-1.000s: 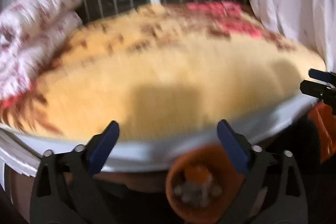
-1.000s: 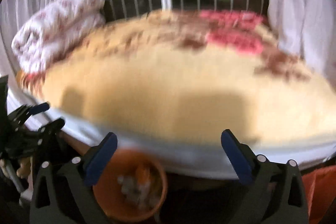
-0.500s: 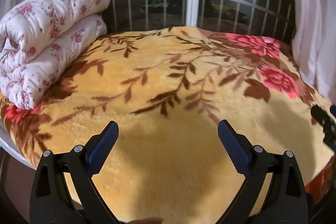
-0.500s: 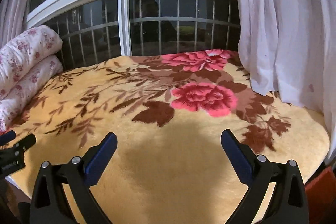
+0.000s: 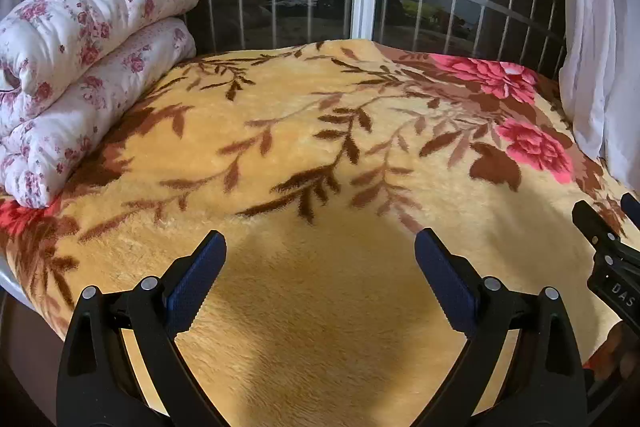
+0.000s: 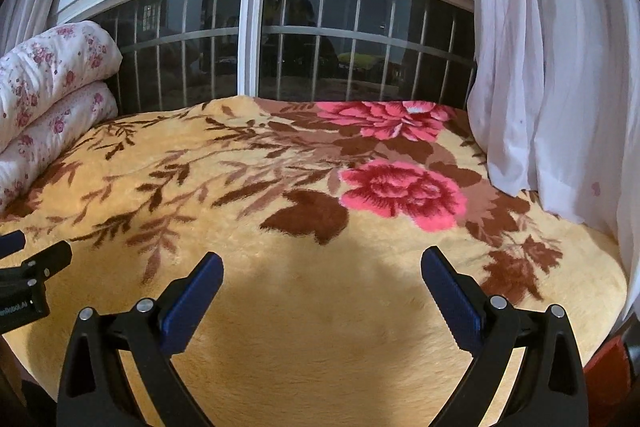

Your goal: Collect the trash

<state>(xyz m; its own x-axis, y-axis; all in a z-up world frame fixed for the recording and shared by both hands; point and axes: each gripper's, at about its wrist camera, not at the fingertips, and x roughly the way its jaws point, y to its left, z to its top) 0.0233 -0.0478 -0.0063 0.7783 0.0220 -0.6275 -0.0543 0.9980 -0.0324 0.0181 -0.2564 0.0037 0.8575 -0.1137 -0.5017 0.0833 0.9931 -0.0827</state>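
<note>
No trash shows in either view now. My left gripper [image 5: 320,247] hangs open over the near part of a yellow floral blanket [image 5: 320,155], nothing between its blue-padded fingers. My right gripper [image 6: 322,269] is open too, above the same blanket [image 6: 280,211] further right. The right gripper's tip [image 5: 596,223] pokes in at the right edge of the left wrist view. The left gripper's tip [image 6: 36,259] shows at the left edge of the right wrist view. Both cast shadows on the blanket just ahead of the fingers.
A folded white quilt with pink flowers [image 5: 80,67] is stacked at the bed's left. A barred window [image 6: 256,39] stands behind the bed. White curtains [image 6: 560,67] hang at the right, touching the blanket. Something orange-red [image 6: 608,367] sits low beyond the bed's right corner.
Both views swung up from the bed's edge and an orange bin holding trash below it; the bin is now out of sight. Since half a second ago the views barely shifted.
</note>
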